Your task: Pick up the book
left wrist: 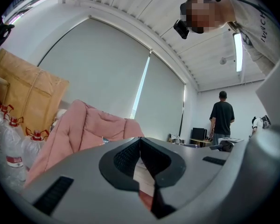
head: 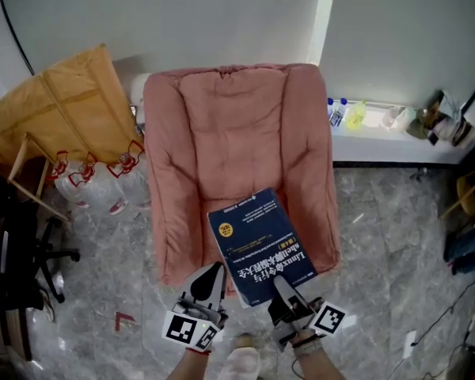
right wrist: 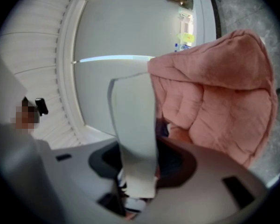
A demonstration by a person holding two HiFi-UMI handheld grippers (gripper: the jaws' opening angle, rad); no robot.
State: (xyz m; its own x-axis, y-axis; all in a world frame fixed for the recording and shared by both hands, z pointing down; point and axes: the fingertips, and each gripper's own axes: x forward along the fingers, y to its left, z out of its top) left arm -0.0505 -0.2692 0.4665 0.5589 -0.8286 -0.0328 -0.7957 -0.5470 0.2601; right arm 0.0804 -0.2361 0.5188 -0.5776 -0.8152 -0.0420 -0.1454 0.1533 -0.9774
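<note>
Lower centre of head view: blue glossy book lies tilted on the front edge of a pink padded chair. The left gripper sits at its lower-left edge and the right gripper on its bottom edge. Left gripper view: jaw tips are together, with pale page edges visible through the gap below them. A person stands at right, unseen elsewhere. Right gripper view: jaws are clamped on the book's pale page block, the chair's quilted fabric at right.
</note>
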